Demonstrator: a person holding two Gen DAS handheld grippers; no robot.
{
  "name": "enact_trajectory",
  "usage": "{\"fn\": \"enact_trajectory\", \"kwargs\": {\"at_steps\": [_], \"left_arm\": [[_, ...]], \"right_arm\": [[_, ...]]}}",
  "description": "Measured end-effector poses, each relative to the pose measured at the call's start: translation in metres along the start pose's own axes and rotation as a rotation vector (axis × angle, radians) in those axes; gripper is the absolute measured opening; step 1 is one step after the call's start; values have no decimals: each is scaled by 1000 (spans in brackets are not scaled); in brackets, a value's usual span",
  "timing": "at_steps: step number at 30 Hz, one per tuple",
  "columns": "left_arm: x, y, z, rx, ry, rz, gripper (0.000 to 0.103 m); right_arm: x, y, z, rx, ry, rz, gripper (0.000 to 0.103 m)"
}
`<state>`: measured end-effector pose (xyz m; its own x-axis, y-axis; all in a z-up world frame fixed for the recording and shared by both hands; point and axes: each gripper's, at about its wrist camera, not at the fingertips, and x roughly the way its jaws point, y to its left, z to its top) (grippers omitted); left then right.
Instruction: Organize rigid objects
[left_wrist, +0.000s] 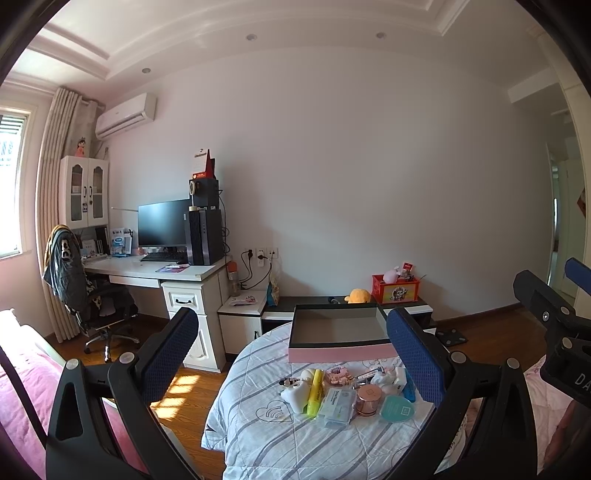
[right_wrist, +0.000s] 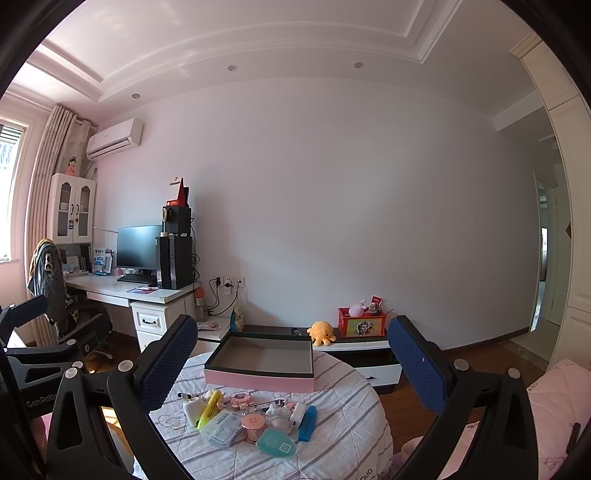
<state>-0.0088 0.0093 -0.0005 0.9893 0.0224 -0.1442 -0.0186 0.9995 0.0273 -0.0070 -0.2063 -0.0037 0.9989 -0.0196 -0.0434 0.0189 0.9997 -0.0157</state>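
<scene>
**Both claws wide, nothing picked yet**

Left gripper (left_wrist: 291, 354) and right gripper (right_wrist: 291, 363) hover with fingers spread and empty. Below and between them the small items, yellow highlighter (left_wrist: 315, 392) among them, lie clustered; just beyond sits the empty pink-sided box (right_wrist: 260, 363), likely their destination.

Far left of frame: white desk (left_wrist: 155, 271) against the wall, carrying a dark monitor (left_wrist: 162, 223) and black computer tower (left_wrist: 204, 236). Office chair (left_wrist: 92, 299) draped with clothing, lower left. Air conditioner (left_wrist: 125, 114) upper left, beside curtains (left_wrist: 55, 177). Low cabinet (right_wrist: 354, 347) at centre holds an orange plush octopus (right_wrist: 322, 332) and a red box (right_wrist: 361, 323).
</scene>
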Motion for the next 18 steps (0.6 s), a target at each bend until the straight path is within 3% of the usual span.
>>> {"fn": "enact_trajectory", "kwargs": {"at_steps": [18], "left_arm": [[1, 0, -3, 3, 6, -2, 103]], "right_arm": [[1, 1, -1, -3, 10, -1, 103]]}}
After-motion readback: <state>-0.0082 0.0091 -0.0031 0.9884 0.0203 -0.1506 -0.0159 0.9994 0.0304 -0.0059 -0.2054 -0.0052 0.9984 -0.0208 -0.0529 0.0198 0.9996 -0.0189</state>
